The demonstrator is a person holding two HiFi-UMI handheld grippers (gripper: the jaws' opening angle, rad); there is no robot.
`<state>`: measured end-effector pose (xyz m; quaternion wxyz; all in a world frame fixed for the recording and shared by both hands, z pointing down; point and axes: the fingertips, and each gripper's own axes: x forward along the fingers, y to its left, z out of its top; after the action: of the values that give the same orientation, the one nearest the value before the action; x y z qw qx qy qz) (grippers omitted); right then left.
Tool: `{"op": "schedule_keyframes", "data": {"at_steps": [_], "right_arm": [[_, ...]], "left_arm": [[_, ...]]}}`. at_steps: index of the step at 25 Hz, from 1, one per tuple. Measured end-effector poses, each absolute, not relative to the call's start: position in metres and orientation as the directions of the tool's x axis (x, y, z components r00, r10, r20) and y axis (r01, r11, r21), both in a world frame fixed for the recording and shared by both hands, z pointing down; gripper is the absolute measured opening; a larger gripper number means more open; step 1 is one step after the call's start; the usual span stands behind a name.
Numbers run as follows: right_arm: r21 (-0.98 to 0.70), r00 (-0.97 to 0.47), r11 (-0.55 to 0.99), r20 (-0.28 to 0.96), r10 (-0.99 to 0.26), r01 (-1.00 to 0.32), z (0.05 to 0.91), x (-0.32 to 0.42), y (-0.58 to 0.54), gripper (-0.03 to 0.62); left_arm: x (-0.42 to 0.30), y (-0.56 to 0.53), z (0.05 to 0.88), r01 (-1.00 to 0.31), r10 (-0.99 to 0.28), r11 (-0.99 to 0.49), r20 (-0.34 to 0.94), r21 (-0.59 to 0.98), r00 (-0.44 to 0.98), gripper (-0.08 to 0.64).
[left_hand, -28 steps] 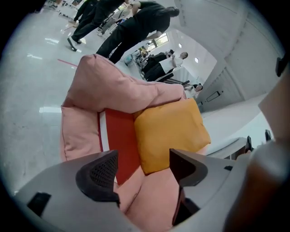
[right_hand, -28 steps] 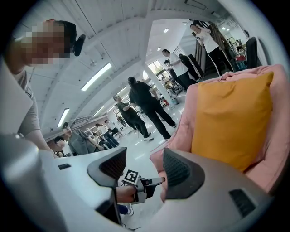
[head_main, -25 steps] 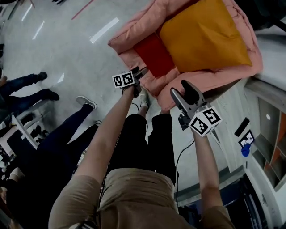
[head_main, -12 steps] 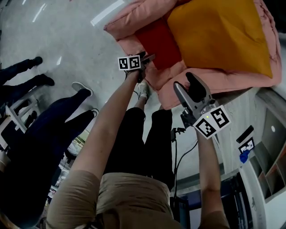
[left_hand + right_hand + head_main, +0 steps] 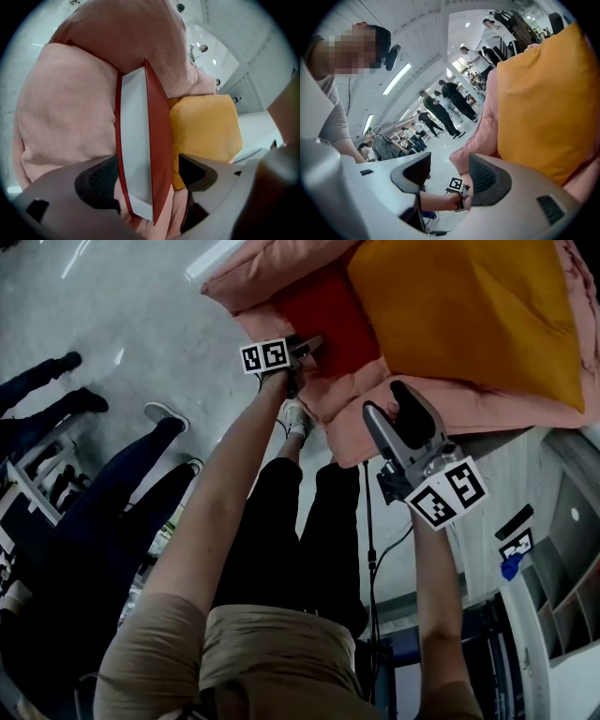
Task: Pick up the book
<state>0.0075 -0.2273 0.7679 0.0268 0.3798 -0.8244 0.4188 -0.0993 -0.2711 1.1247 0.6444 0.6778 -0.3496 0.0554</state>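
Observation:
A red book (image 5: 323, 320) with white page edges (image 5: 138, 154) lies on the seat of a pink armchair (image 5: 272, 277), beside an orange cushion (image 5: 469, 306). My left gripper (image 5: 305, 345) is at the book's near edge. In the left gripper view its jaws (image 5: 147, 164) straddle the book with a gap on the right side; they have just been opening. My right gripper (image 5: 398, 418) hangs in front of the chair's front edge, open, with nothing between its jaws (image 5: 450, 176). The orange cushion (image 5: 548, 93) fills that view's right side.
Other people's legs (image 5: 56, 418) and a shoe (image 5: 164, 418) are on the grey floor at the left. A black cable (image 5: 367, 521) trails by my legs. Shelving (image 5: 562, 549) stands at the right. Several people (image 5: 440, 112) stand farther off in the hall.
My left gripper has moved forward and down to the red book's near edge. The right gripper has sunk a little toward the chair's front.

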Motion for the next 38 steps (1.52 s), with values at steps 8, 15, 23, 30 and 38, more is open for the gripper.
{"op": "schedule_keyframes", "data": {"at_steps": [8, 15, 23, 30, 38], "right_arm": [[-0.707, -0.705, 0.322, 0.348, -0.618, -0.630, 0.771, 0.005, -0.226, 0.244], [-0.747, -0.715, 0.302, 0.315, -0.624, -0.592, 0.773, 0.002, -0.219, 0.244], [-0.797, -0.721, 0.268, 0.277, -0.635, -0.542, 0.774, 0.001, -0.214, 0.244], [-0.817, -0.719, 0.241, 0.272, -0.640, -0.524, 0.778, 0.004, -0.208, 0.243], [-0.847, -0.722, 0.203, 0.266, -0.639, -0.491, 0.782, 0.010, -0.202, 0.244]], "left_arm": [[-0.090, -0.281, 1.110, -0.550, -0.452, 0.086, 0.525, 0.831, 0.722, 0.390], [-0.088, -0.283, 1.091, -0.518, -0.525, 0.090, 0.482, 0.851, 0.701, 0.390], [-0.095, -0.289, 1.097, -0.340, -0.598, 0.287, 0.444, 0.896, 0.667, 0.379], [-0.081, -0.283, 1.085, -0.530, -0.457, 0.072, 0.500, 0.845, 0.735, 0.379], [-0.078, -0.294, 1.085, -0.454, -0.554, 0.135, 0.447, 0.881, 0.702, 0.373]]}}
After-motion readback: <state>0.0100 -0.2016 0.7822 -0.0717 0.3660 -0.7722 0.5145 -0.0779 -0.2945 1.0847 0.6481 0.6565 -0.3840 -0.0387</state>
